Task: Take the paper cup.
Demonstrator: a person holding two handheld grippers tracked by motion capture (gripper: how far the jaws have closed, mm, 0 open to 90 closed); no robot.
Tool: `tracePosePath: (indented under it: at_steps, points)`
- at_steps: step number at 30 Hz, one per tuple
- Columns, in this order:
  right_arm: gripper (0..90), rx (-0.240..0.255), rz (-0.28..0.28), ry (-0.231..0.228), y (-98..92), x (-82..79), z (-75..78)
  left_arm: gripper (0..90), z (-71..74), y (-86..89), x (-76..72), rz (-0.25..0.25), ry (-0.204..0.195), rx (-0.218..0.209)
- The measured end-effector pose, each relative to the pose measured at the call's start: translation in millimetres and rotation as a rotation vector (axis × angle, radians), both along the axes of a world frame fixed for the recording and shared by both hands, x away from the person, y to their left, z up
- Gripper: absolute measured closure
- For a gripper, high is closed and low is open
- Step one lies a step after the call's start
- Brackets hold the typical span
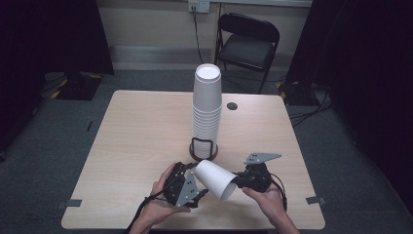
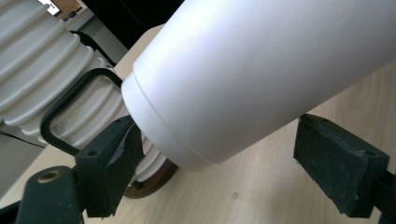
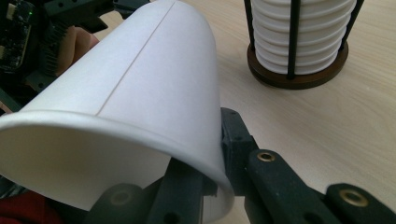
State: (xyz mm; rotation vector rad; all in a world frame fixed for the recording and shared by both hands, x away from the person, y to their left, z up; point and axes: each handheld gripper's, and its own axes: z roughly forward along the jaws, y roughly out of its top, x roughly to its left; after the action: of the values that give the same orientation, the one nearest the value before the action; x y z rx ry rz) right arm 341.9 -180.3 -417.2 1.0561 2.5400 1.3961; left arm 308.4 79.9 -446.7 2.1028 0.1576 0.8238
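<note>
The wooden table (image 1: 136,141) takes up the middle of the high view. At its centre stands a tall stack of white paper cups (image 1: 206,109), upside down, in a dark round holder (image 1: 203,150) with black wire uprights. Below the stack, in the lower middle of the frame, a single white paper cup (image 1: 215,179) lies tilted on its side in the air between the two grippers, its closed bottom toward the left and its open mouth toward the right.

The right gripper (image 3: 215,151), at the lower right of the high view, is clamped on the cup's rim: in the right gripper view one jaw sits inside the mouth and the other presses the wall from outside.

The left gripper (image 2: 215,168), at the lower left, has its jaws spread wide on either side of the cup's bottom end. In the left gripper view the pads (image 2: 338,161) stand just clear of the cup wall.
</note>
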Motion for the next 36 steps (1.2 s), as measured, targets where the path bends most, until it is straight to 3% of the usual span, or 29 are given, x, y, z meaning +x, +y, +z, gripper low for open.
tracePosePath:
  at_steps: [4,6,9,17,18,20,27,36]
  points:
    - [87.1,-0.012,0.003,0.016,0.4,1.2,-1.3,14.8,1.1,0.2,0.1,0.016,-0.018,0.042]
    - [87.1,-0.012,0.010,0.027,1.0,1.6,-2.1,15.5,0.8,0.7,-0.4,-0.008,-0.022,0.053]
    - [87.1,-0.026,0.030,0.046,4.4,2.4,-3.9,14.3,-0.4,-3.7,-2.6,-0.019,-0.058,0.112]
    - [87.1,-0.028,0.039,0.068,6.4,3.5,-4.5,11.6,-2.5,-6.8,-1.4,-0.007,-0.074,0.139]
    - [87.1,-0.035,0.044,0.074,8.0,3.9,-5.4,9.5,-2.6,-8.3,-1.9,-0.010,-0.084,0.164]
    - [87.1,-0.037,0.051,0.079,8.6,4.2,-6.0,5.4,-3.2,-9.5,-2.2,-0.007,-0.089,0.166]
    - [87.1,-0.045,0.068,0.093,14.1,5.3,-7.5,7.9,-2.3,-18.2,-6.9,-0.042,-0.128,0.230]
    - [87.1,-0.048,0.073,0.098,15.2,6.5,-6.9,8.4,-2.3,-23.7,-10.2,-0.051,-0.154,0.237]
